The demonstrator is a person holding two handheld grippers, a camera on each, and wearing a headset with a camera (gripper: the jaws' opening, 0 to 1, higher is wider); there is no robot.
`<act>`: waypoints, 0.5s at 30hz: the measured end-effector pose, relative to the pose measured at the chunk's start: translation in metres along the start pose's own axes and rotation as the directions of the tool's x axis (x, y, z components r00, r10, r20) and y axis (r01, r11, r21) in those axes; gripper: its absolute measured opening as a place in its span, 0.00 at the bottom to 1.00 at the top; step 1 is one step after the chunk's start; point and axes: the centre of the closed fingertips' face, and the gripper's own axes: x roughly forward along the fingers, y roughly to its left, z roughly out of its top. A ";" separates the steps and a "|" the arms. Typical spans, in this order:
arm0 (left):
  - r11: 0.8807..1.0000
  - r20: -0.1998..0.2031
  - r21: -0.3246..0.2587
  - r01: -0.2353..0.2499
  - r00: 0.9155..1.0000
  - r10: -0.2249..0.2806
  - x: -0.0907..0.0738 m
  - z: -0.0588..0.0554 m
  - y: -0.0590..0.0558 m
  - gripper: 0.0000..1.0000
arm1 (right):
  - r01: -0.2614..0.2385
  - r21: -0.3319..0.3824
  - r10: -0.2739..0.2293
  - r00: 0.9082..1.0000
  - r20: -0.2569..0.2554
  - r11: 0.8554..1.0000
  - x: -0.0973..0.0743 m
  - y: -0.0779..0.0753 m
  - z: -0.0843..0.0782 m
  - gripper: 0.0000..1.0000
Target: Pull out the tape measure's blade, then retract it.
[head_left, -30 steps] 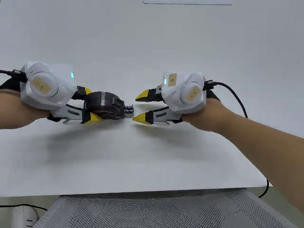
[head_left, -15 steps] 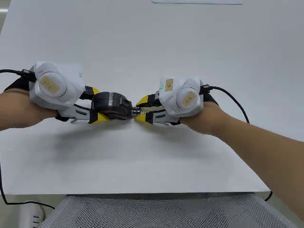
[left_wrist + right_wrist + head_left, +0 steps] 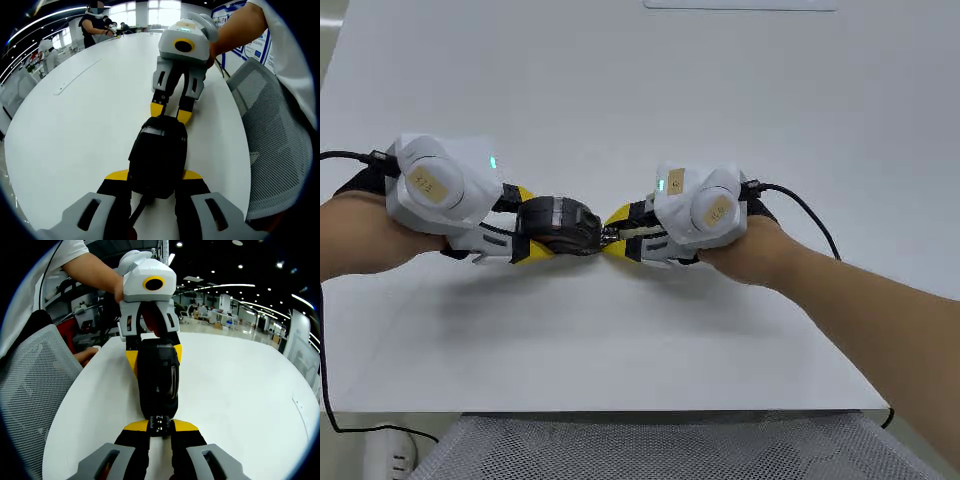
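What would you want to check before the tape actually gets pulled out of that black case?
1. Tape measure case clamped on both sides by the left hand-held gripper: ok.
2. Right hand-held gripper shut on the blade tip: ok, the jaws pinch the printed end.
3. Blade drawn out: not ok, the two grippers sit nose to nose at the case mouth.
4. Room to pull the hands apart: ok, the white table is bare on both sides.
5. Cable behind the right wrist out of the pull path: ok.
6. Blade lock released: cannot tell.
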 end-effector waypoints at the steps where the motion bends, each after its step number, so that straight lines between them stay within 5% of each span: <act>1: 1.000 0.002 0.003 -0.001 1.000 0.001 0.000 0.000 0.000 0.28 | 0.001 0.000 -0.001 1.000 -0.002 1.000 0.000 0.000 0.000 0.13; 15: 1.000 0.012 -0.005 0.002 1.000 -0.002 -0.001 -0.002 0.001 0.27 | 0.007 -0.022 -0.007 1.000 -0.013 1.000 -0.004 -0.001 0.001 0.10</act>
